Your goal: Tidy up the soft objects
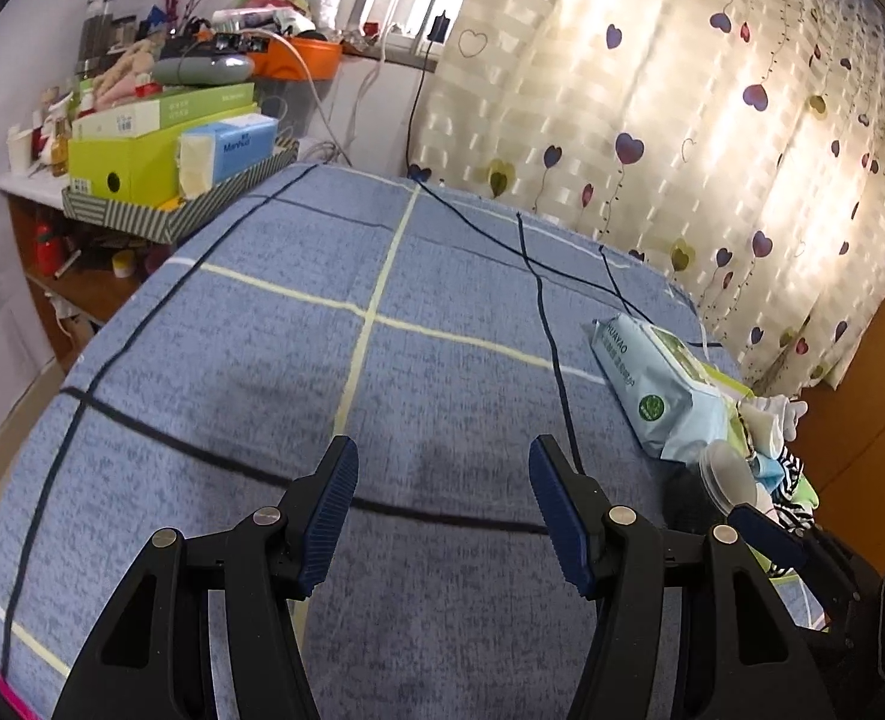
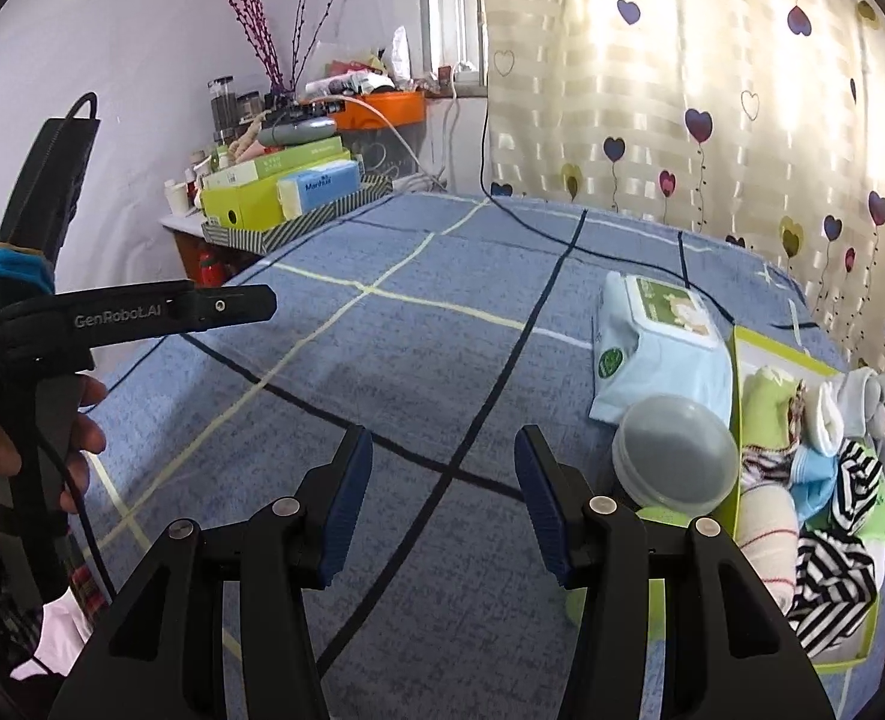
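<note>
Lying heaped in the green box (image 2: pixel 802 360) at the bed's (image 2: pixel 418 354) right edge, the socks (image 2: pixel 832 564) look light and floppy, perhaps tangled; pinch one mid-bundle. Left claw (image 1: pixel 442 504) and right claw (image 2: pixel 442 498) both hang half-open, empty.

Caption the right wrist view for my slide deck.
Open right hand-held gripper over the blue bedsheet, beside a box of socks.

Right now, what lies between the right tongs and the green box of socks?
In the right wrist view, a round grey lidded jar sits between the right tongs and the green box, against its near wall.
</note>
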Motion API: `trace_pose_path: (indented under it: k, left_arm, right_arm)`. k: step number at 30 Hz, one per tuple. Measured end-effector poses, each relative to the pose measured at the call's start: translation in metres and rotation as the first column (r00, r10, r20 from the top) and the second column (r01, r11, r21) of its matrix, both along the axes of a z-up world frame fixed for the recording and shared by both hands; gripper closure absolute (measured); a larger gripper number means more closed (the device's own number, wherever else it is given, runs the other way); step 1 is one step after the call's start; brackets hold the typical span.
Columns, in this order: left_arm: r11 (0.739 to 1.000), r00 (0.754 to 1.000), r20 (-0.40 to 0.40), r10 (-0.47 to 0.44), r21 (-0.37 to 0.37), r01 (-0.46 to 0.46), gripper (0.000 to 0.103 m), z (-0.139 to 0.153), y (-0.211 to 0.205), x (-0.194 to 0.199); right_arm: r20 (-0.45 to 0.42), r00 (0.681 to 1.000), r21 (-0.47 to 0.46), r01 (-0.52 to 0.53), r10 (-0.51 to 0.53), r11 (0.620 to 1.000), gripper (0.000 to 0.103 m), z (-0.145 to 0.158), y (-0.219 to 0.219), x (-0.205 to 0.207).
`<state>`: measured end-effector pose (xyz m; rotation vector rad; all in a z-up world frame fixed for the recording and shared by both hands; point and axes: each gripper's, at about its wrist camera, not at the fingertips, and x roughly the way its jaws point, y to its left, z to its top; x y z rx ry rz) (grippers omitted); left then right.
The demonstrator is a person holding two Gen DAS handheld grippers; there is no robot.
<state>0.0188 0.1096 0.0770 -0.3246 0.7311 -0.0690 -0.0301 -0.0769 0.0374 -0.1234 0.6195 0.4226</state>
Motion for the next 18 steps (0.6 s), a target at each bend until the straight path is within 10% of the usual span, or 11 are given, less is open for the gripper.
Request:
trace_pose_path:
  k: [18]
  left_arm:
    - [0.994,0.997,0.010,-0.078,0.076,0.077,0.044,0.005,-0.015,0.010]
  right_arm:
    - [0.049,0.997,0.024,0.051,-0.052,0.998,0.052,0.011,0.006,0.000]
